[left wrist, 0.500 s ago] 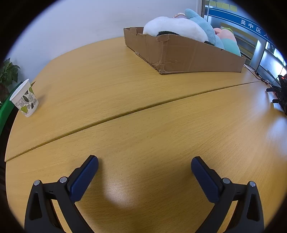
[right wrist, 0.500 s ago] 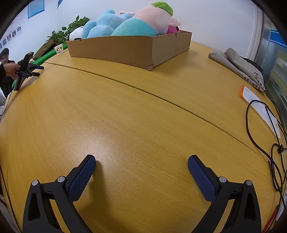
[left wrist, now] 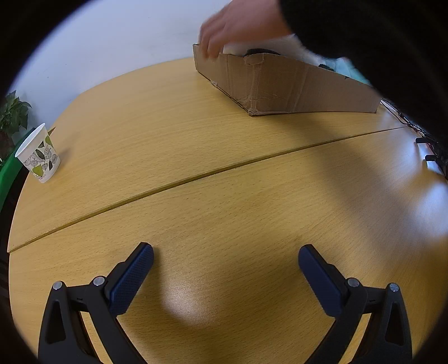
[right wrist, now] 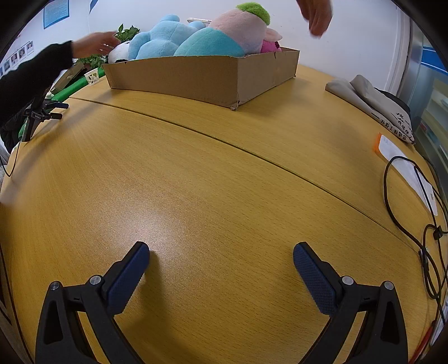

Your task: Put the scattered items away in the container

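The left claw (left wrist: 225,260) is spread wide with nothing between its blue pads, low over bare wood near the table's (left wrist: 252,201) near edge. The right claw (right wrist: 221,259) is the same: spread, empty, resting just above the tabletop. Both seem parked, since bare hands are at work farther off. Beyond the seam across the table, the cardboard box (right wrist: 196,78) stands toward the far edge, already heaped with plush toys (right wrist: 201,36), a white one at one end, blue and pink ones piled above the rim. One hand (left wrist: 232,25) reaches at the box's corner, another hand (right wrist: 317,14) hovers over the pink toy, likely to rearrange or tip the toys out. A paper cup (left wrist: 37,154) stands at the left edge; cables (right wrist: 414,201) trail along the right edge.
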A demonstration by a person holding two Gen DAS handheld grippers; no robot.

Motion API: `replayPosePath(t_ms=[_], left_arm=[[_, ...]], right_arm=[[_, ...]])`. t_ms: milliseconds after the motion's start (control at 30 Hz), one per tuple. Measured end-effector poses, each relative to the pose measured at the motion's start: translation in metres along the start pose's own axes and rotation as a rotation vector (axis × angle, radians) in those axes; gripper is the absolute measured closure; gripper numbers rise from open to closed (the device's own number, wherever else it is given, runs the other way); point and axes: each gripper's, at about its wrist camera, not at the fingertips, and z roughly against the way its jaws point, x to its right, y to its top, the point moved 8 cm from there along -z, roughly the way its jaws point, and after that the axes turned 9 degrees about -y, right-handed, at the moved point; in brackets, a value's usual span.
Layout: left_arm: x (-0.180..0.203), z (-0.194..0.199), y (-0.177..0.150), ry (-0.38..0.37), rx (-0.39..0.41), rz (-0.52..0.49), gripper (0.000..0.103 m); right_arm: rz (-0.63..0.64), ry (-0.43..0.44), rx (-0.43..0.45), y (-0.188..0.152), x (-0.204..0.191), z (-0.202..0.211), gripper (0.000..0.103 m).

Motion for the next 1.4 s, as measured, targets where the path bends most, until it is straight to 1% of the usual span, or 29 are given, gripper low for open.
replayPosePath(t_ms=[1400], left_arm=[[-0.0017, -0.0041, 0.0008, -0.003, 0.000, -0.004, 0.000]], right_arm=[[0.001, 0.000, -0.002, 0.0006, 0.0006, 0.0003, 0.000]])
